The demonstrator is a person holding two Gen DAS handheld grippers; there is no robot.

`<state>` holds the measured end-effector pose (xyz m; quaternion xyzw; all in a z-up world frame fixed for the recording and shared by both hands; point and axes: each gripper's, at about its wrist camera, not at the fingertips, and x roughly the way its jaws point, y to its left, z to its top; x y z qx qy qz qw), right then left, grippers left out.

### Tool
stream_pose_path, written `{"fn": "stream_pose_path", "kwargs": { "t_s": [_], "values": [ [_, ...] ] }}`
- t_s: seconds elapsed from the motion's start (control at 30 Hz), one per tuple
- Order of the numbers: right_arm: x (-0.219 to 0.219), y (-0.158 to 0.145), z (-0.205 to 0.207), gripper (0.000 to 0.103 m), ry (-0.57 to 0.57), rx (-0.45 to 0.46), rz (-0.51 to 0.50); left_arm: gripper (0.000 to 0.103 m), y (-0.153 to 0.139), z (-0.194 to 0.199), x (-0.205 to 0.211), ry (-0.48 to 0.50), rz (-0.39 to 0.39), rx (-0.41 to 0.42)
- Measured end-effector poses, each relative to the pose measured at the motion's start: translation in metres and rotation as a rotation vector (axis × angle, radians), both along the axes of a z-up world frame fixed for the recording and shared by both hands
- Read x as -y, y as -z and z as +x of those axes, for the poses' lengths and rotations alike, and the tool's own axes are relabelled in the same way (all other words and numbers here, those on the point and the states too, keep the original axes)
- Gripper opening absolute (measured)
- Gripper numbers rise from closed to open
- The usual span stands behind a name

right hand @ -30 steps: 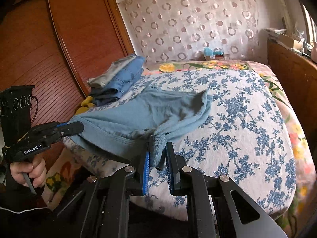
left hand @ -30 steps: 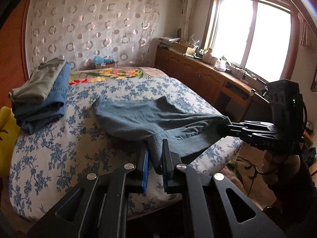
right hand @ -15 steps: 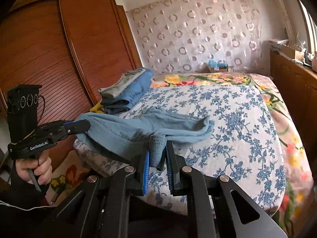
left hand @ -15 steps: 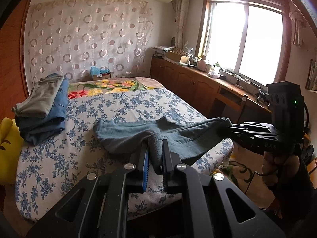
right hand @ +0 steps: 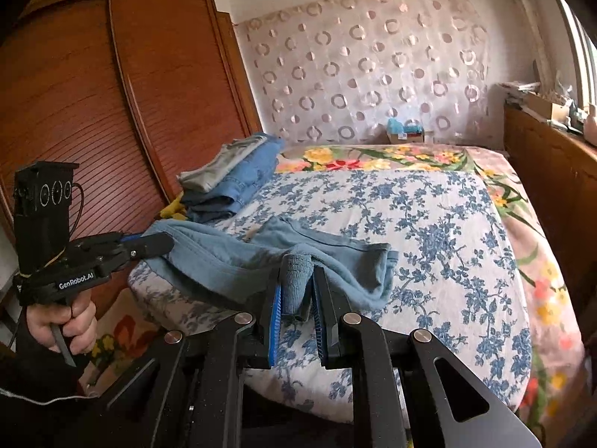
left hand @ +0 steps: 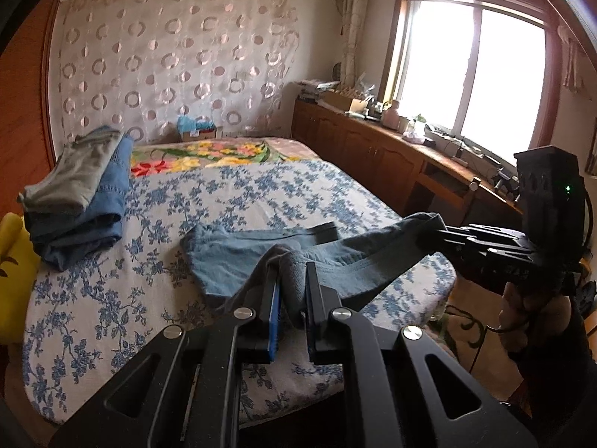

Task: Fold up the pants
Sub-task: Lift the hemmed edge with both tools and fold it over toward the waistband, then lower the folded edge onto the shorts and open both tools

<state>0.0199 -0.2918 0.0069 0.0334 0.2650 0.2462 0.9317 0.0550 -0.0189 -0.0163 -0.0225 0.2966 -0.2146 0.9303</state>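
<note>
left wrist: both grippers (left hand: 291, 272) clamp pants (left hand: 238, 250) over bed (left hand: 112, 298)

My bed (left hand: 93, 313) wears a white sheet with blue flowers. The blue pants (left hand: 238, 257) lie partly on its near end. A stack of folded clothes (left hand: 78, 194) sits at its left edge, and a small box (left hand: 197, 132) at the far end.

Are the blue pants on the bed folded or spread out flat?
Partly folded: the blue pants lie doubled over, one end lifted off the bed by both grippers.
</note>
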Motion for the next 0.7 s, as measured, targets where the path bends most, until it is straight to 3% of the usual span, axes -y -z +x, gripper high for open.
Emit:
{"fn": "stream_pose_path", "kwargs": {
  "t_s": [0.33, 0.7],
  "values": [
    [-0.009, 0.006, 0.033, 0.015, 0.02, -0.021, -0.007, 0.012, 0.005, 0.025, -0.002, -0.021, 0.018, -0.018],
    [-0.015, -0.015, 0.049, 0.015, 0.016, 0.037, -0.015, 0.012, -0.017, 0.045, -0.01, -0.048, 0.012, 0.022]
  ]
}}
